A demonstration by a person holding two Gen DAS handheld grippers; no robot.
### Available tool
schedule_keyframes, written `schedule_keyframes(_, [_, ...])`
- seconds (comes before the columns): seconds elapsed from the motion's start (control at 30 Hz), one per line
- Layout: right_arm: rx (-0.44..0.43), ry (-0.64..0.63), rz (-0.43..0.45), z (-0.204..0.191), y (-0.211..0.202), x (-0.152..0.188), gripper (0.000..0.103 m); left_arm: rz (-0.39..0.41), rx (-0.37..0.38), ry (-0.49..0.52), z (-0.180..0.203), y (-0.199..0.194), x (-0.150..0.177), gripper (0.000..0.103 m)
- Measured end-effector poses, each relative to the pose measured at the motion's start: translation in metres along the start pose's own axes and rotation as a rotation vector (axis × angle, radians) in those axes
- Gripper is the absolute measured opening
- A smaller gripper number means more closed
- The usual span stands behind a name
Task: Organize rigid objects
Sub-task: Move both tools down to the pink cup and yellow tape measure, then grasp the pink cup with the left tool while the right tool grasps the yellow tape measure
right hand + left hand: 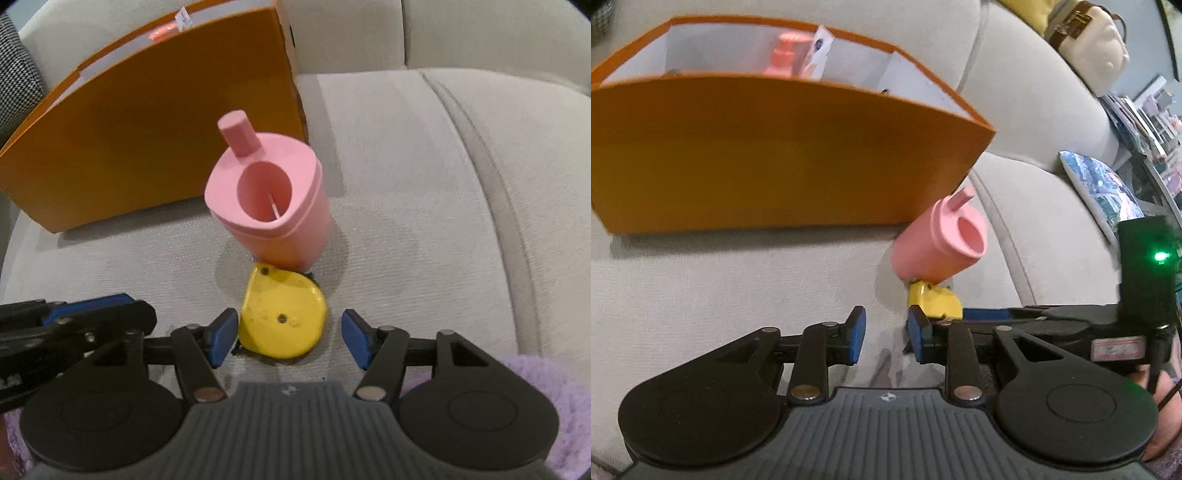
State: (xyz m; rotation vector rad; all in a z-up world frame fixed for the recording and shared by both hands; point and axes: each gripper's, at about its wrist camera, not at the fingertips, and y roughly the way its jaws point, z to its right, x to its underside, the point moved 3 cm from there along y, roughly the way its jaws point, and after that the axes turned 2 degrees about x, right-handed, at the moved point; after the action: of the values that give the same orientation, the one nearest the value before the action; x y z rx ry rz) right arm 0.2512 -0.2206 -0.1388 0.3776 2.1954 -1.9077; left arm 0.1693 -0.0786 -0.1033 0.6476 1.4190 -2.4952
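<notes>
Pickup step: right hand-held gripper stands apart astride yellow tape measure; left hand-held gripper apart, empty. Next: clamp, carry to orange box at 11 o'clock.

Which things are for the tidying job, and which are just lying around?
For the job: yellow tape measure, pink cup, orange box, right gripper.
Just lying about: patterned cushion, cream bag, sofa.

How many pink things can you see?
2. One pink cup stands on the sofa cushion, beside the orange box and touching the yellow tape measure. One pink pump bottle pokes up inside the box. More may hide deeper inside.
</notes>
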Motion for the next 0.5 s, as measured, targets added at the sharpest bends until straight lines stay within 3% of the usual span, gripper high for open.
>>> schedule_keyframes(0.07, [-0.004, -0.014, 0.0, -0.001, -0.002, 0.0, 0.055, 0.009, -0.003, 0.039, 0.006, -0.001, -0.003, 0.035])
schedule_keyframes(0.2, [0.05, -0.005, -0.024, 0.007, -0.009, 0.002, 0.054, 0.017, -0.014, 0.109, 0.019, 0.003, -0.008, 0.044])
schedule_keyframes(0.27, [0.087, 0.009, -0.021, 0.018, -0.014, -0.001, 0.054, 0.025, -0.017, 0.131, 0.025, 0.006, -0.01, 0.051])
schedule_keyframes(0.33, [0.123, 0.027, -0.011, 0.03, -0.017, -0.008, 0.054, 0.038, -0.028, 0.161, 0.033, 0.011, -0.012, 0.067])
schedule_keyframes(0.43, [0.162, 0.058, -0.004, 0.05, -0.019, -0.016, 0.054, 0.063, -0.077, 0.237, 0.048, 0.022, -0.014, 0.071])
schedule_keyframes(0.5, [0.161, 0.078, -0.01, 0.059, -0.015, -0.02, 0.054, 0.082, -0.095, 0.281, 0.056, 0.031, -0.014, 0.081])
